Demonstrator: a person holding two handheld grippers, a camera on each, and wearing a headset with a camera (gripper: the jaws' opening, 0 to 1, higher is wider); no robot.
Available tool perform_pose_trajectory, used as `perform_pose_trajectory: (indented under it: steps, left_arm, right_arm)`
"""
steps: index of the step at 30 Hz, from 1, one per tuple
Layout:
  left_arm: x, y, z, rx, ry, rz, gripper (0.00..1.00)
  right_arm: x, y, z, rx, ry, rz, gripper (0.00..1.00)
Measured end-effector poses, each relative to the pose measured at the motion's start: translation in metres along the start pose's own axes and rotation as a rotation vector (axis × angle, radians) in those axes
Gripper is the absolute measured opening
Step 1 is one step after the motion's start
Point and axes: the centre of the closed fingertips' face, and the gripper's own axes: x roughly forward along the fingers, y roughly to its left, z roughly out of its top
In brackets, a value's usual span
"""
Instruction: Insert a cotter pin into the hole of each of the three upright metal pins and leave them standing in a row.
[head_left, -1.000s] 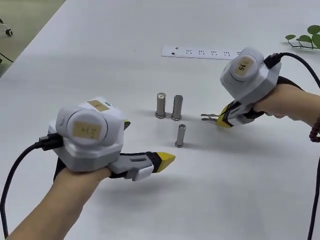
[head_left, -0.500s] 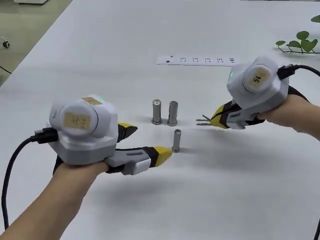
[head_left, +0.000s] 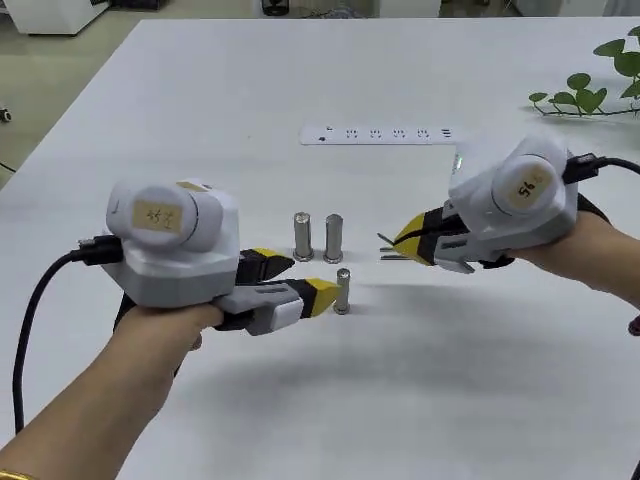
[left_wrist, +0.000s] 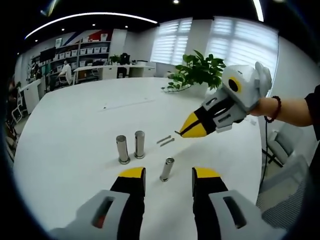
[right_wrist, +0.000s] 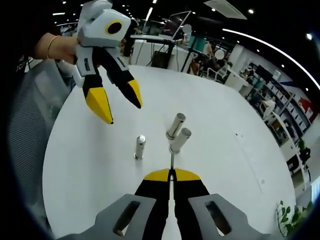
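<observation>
Three upright metal pins stand on the white table: two side by side (head_left: 302, 236) (head_left: 333, 238) and one nearer me (head_left: 343, 290). My left gripper (head_left: 300, 278) is open, and the near pin (left_wrist: 167, 168) stands just ahead of the gap between its jaws. My right gripper (head_left: 400, 240) hovers right of the pair, shut on a thin cotter pin (right_wrist: 171, 162) that points toward the pair (right_wrist: 181, 139). Two more cotter pins (left_wrist: 165, 140) lie flat on the table behind the near pin.
A white power strip (head_left: 380, 134) lies further back on the table. A green plant (head_left: 590, 90) sits at the far right. A black cable (head_left: 40, 300) trails from the left gripper. Bare table surrounds the pins.
My left gripper has moved in toward the near pin. My right gripper has lifted off the table with a cotter pin and come nearer the pair. The camera has shifted.
</observation>
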Motion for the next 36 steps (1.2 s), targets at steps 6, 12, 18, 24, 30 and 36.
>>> perform_pose_trajectory:
  steps: [6, 12, 18, 24, 30, 36]
  left_arm:
    - [0.004, -0.006, 0.007, -0.05, -0.004, -0.034, 0.29]
    - [0.009, -0.011, 0.012, -0.124, -0.004, -0.066, 0.26]
    - [0.014, -0.016, 0.018, -0.187, -0.022, -0.092, 0.22]
    - [0.018, -0.022, 0.024, -0.232, -0.04, -0.124, 0.18]
    - [0.02, -0.024, 0.026, -0.254, -0.046, -0.14, 0.13]
    - [0.02, -0.025, 0.028, -0.247, -0.057, -0.147, 0.08]
  right_arm:
    - [-0.001, 0.005, 0.003, -0.068, -0.009, -0.005, 0.0]
    - [-0.004, 0.01, 0.013, -0.115, -0.031, -0.012, 0.0]
    - [-0.007, 0.015, 0.024, -0.163, -0.057, -0.015, 0.0]
    - [-0.008, 0.019, 0.032, -0.214, -0.068, -0.016, 0.0]
    - [-0.008, 0.025, 0.038, -0.26, -0.072, -0.005, 0.0]
    - [-0.007, 0.028, 0.042, -0.271, -0.084, 0.005, 0.0]
